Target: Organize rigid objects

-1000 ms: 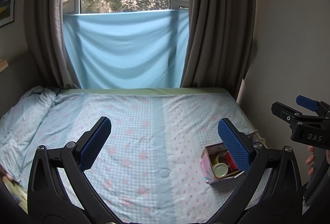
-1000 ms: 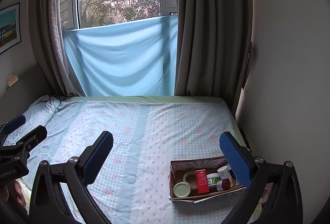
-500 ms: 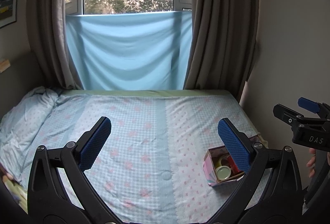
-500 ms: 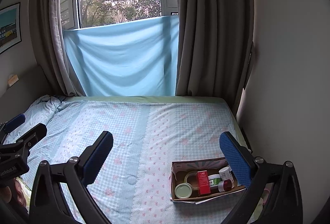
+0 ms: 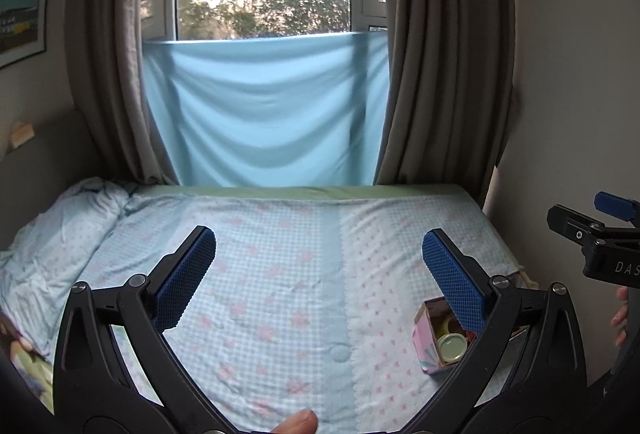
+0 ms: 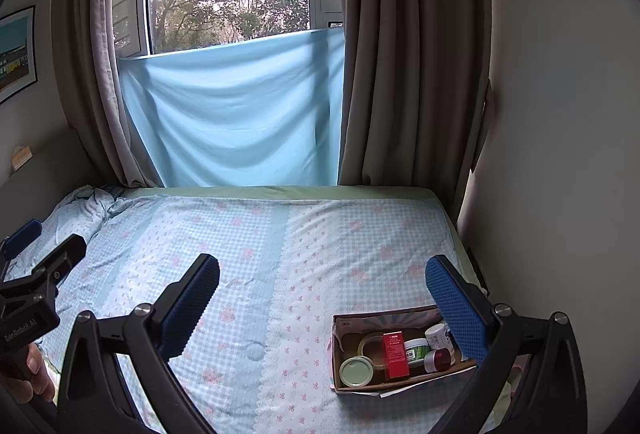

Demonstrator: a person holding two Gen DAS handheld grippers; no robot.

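A cardboard box [image 6: 340,346] lies on the bed near its right edge; its pink patterned side shows in the left wrist view [image 5: 425,346]. Inside are a pale green lidded jar [image 6: 356,371], a red carton [image 6: 395,353], a green-labelled jar [image 6: 416,349], a white bottle [image 6: 439,337] and a small dark red pot [image 6: 438,359]. My right gripper [image 6: 322,304] is open and empty, held above the bed with the box beside its right finger. My left gripper [image 5: 320,274] is open and empty above the bed's middle, left of the box.
The bed [image 6: 280,254] has a blue checked sheet with pink flowers and rumpled bedding [image 5: 56,234] at the left. A blue cloth [image 6: 236,114] and grey curtains [image 6: 408,74] cover the window behind. A white wall [image 6: 560,194] runs along the bed's right side.
Both grippers have drawn back and risen slightly, so the box looks smaller and lower in each view. Both jaws stay wide open and empty. The box has not moved.
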